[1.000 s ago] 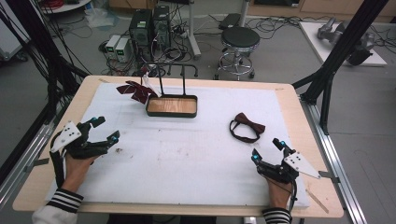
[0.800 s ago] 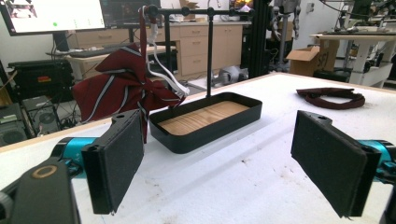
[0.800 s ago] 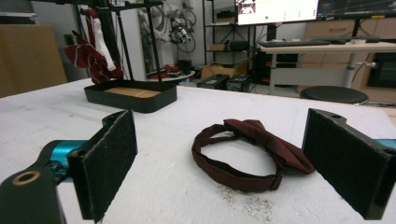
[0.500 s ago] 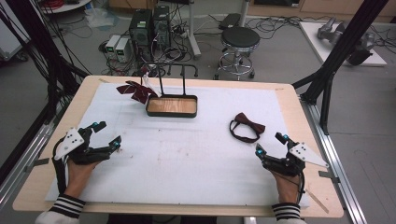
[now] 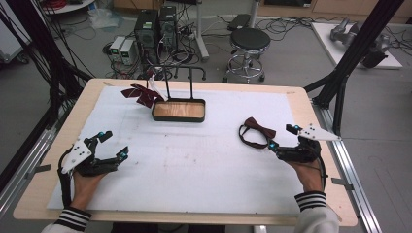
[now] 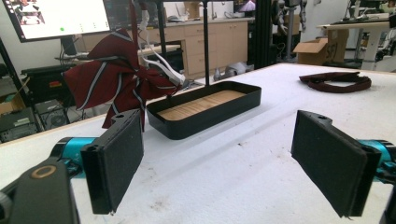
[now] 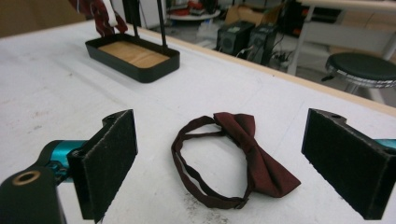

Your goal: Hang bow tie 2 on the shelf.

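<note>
The left gripper (image 5: 111, 144) is over the left side of the white worktop (image 5: 194, 165), near the person's edge, and its jaws stand wide apart with nothing between them. In the left gripper view, it looks toward a black tray (image 6: 205, 108) with a wooden floor, which stands well apart from it at the far side of the worktop. Two thin black posts rise from the tray. A dark red striped bow tie (image 6: 116, 79) hangs just beside the tray's left end.

The right gripper (image 5: 282, 137) is over the right side of the worktop, and its jaws are also wide apart and empty. A plain dark red bow tie (image 7: 236, 156) with its strap in a loop lies flat on the worktop just in front of it. In the right gripper view, this bow tie appears between the two jaws but a little farther off, and they do not touch it.
</note>
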`<state>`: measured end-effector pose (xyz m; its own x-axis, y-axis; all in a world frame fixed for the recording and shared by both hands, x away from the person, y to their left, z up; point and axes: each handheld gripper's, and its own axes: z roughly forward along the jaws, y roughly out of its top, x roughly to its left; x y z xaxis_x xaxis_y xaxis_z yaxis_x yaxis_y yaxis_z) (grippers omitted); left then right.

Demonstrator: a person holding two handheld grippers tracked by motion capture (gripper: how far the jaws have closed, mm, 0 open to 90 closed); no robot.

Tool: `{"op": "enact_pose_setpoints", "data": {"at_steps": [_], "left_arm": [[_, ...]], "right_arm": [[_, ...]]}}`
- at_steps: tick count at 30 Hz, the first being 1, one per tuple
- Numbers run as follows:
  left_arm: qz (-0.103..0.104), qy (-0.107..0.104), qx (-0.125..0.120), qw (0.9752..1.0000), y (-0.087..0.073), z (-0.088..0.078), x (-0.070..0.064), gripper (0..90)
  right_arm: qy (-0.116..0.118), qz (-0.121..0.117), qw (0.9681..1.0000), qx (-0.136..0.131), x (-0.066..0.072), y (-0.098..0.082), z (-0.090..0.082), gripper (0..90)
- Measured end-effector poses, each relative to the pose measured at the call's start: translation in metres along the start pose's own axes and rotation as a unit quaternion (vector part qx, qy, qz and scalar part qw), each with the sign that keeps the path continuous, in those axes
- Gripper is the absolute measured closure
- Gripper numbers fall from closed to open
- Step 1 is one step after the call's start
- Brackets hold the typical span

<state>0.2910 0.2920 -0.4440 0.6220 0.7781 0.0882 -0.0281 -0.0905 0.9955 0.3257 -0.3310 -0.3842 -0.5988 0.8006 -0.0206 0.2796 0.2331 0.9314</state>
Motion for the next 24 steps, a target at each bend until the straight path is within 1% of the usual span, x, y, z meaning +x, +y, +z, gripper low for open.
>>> {"op": "enact_pose_setpoints", "data": {"at_steps": [2,3,5,7,8,10,12,13,15,17,18,21,22,24], "left_arm": [[0.001,0.001,-0.003,1.0,-0.001,0.0,0.0,17.4],[0.002,0.001,-0.004,1.0,-0.001,0.0,-0.001,17.4],[0.001,-0.001,-0.006,1.0,-0.002,0.0,-0.001,17.3],[0.001,0.0,-0.006,1.0,-0.003,0.0,-0.001,17.4],[0.001,0.0,-0.005,1.0,-0.003,0.0,-0.001,17.3],[0.003,-0.002,-0.006,1.0,-0.003,0.0,-0.002,17.3],[0.002,-0.002,-0.006,1.0,-0.003,0.0,-0.002,17.3],[0.001,-0.001,-0.006,1.0,-0.003,0.0,-0.003,17.3],[0.002,-0.004,-0.003,1.0,-0.003,0.0,-0.003,17.3],[0.002,-0.004,-0.005,1.0,-0.004,0.0,-0.004,17.3],[0.002,-0.004,-0.005,1.0,-0.004,0.0,-0.004,17.3],[0.002,-0.004,-0.005,1.0,-0.006,0.0,-0.005,17.3],[0.002,-0.005,-0.006,1.0,-0.006,0.0,-0.006,17.3],[0.0,-0.008,-0.009,0.9999,-0.007,0.0,-0.006,17.3]], "right_arm": [[0.008,-0.004,0.9998,0.016,-0.006,0.006,0.004,9.7],[0.011,-0.002,0.9994,0.031,-0.009,0.009,0.007,9.8],[0.018,-0.01,0.9984,0.053,-0.014,0.014,0.012,9.7],[0.028,-0.017,0.9959,0.084,-0.019,0.021,0.019,9.7],[0.031,-0.023,0.9951,0.091,-0.021,0.023,0.022,9.8],[0.034,-0.023,0.9928,0.113,-0.026,0.027,0.027,9.7],[0.038,-0.025,0.9912,0.125,-0.031,0.031,0.033,9.7],[0.041,-0.026,0.9897,0.134,-0.034,0.033,0.035,9.8],[0.048,-0.031,0.9848,0.164,-0.038,0.037,0.04,9.8],[0.052,-0.047,0.9816,0.178,-0.042,0.04,0.045,9.8],[0.058,-0.041,0.9801,0.185,-0.044,0.042,0.048,9.8],[0.058,-0.04,0.978,0.196,-0.05,0.043,0.056,10.0],[0.059,-0.039,0.9764,0.204,-0.051,0.043,0.059,10.1],[0.065,-0.04,0.971,0.227,-0.053,0.043,0.064,10.1]]}}
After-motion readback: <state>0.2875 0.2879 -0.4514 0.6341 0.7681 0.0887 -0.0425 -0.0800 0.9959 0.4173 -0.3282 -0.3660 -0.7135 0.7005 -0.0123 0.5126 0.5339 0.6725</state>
